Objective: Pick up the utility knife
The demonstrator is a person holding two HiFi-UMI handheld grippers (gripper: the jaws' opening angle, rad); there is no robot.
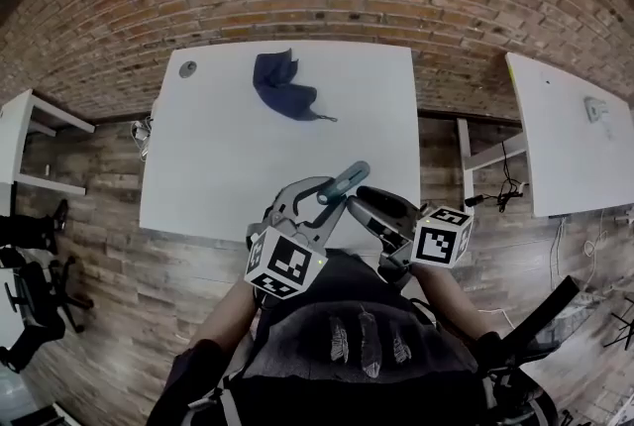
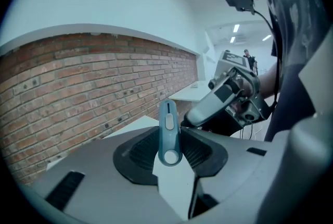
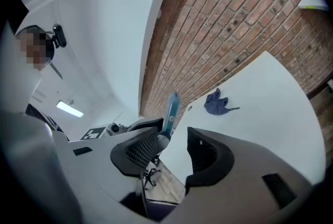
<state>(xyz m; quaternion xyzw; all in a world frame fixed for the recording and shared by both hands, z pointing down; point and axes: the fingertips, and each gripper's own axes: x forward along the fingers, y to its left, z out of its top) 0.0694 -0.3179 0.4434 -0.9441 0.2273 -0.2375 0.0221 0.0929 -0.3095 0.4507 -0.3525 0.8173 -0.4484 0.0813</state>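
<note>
A teal utility knife (image 1: pixel 345 181) sticks out from my left gripper (image 1: pixel 319 203), which is shut on it just off the front edge of the white table (image 1: pixel 228 166). In the left gripper view the knife (image 2: pixel 169 132) stands upright between the pads, pinched near its rounded end. My right gripper (image 1: pixel 374 208) is close to the right of it, open, with nothing between its fingers. In the right gripper view the gap of the right gripper (image 3: pixel 174 152) is bare, and the knife (image 3: pixel 170 109) shows beyond the left pad.
A crumpled dark blue cloth (image 1: pixel 282 87) lies at the far middle of the table, with a small round grey object (image 1: pixel 187 69) at the far left corner. A second white table (image 1: pixel 570 137) stands to the right, a brick wall behind. Black chairs (image 1: pixel 30 285) stand at the left.
</note>
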